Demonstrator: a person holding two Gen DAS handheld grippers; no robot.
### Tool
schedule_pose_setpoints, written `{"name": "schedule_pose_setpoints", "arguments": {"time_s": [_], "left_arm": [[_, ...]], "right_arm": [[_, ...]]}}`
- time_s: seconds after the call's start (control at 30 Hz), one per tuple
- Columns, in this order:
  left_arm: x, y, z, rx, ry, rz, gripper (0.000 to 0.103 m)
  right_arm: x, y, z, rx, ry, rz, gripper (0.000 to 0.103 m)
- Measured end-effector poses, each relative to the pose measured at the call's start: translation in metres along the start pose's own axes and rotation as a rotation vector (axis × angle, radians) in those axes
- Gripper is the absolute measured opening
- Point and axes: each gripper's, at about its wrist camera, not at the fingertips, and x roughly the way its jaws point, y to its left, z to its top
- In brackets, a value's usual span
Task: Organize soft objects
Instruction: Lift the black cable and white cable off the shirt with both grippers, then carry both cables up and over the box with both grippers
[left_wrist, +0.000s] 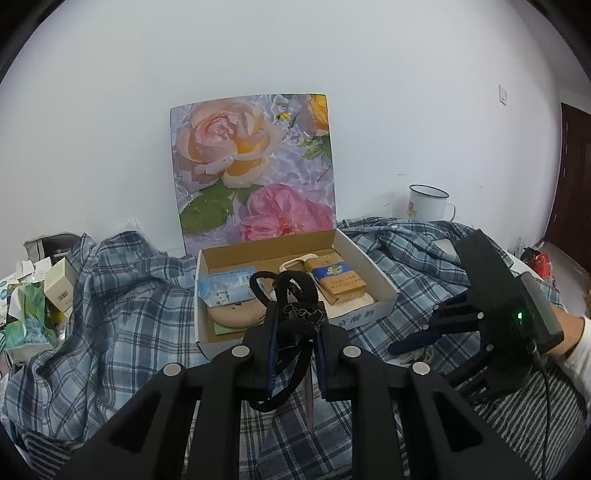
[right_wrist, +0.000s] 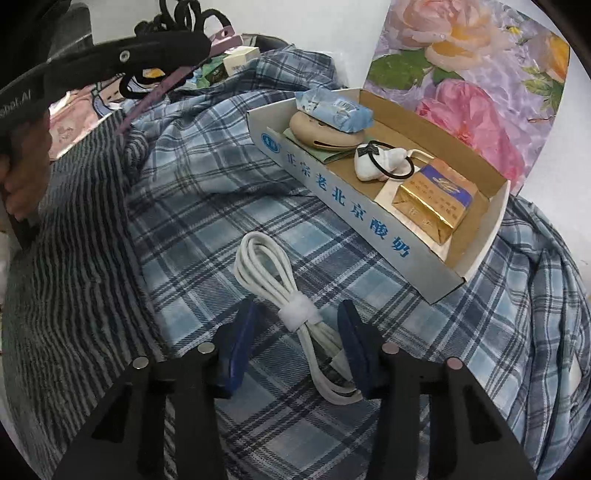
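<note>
While the plaid cloth (right_wrist: 207, 206) covers the whole surface and the open cardboard box (right_wrist: 343, 206) sits on it already holding a tissue pack (right_wrist: 334, 109), a foil packet (right_wrist: 432, 199) and other small items, the left gripper (left_wrist: 295, 314) is clenched on a bundle of black hair ties (left_wrist: 284, 295) just in front of the box's near wall. The right gripper (right_wrist: 295, 343) points down at the cloth in front of the box, its jaws apart on either side of a tied white cable (right_wrist: 295, 314), pads not yet pressing it. This looks like the pick-up step for the cable; the next move calls for closing on the wrapped middle and lifting it toward the box.
</note>
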Motion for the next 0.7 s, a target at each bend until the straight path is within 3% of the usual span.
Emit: {"name": "schedule_pose_setpoints", "arguments": {"time_s": [0.03,0.23,0.43,0.7], "left_arm": [[0.0,0.0,0.0,0.001,0.001,0.001,0.018],[0.0,-0.001,0.0,0.003,-0.003,0.01,0.018],[-0.006,0.002,0.001,0.013,-0.035,0.047,0.018],[-0.016,0.008,0.006,-0.009,-0.06,0.042,0.018]], "right_arm": [[0.0,-0.002,0.0,0.002,0.001,0.004,0.033],[0.001,-0.006,0.0,0.02,0.013,0.055,0.018],[-0.016,0.001,0.004,0.052,-0.054,0.024,0.018],[-0.078,0.015,0.017,0.108,-0.273,-0.07,0.018]]}}
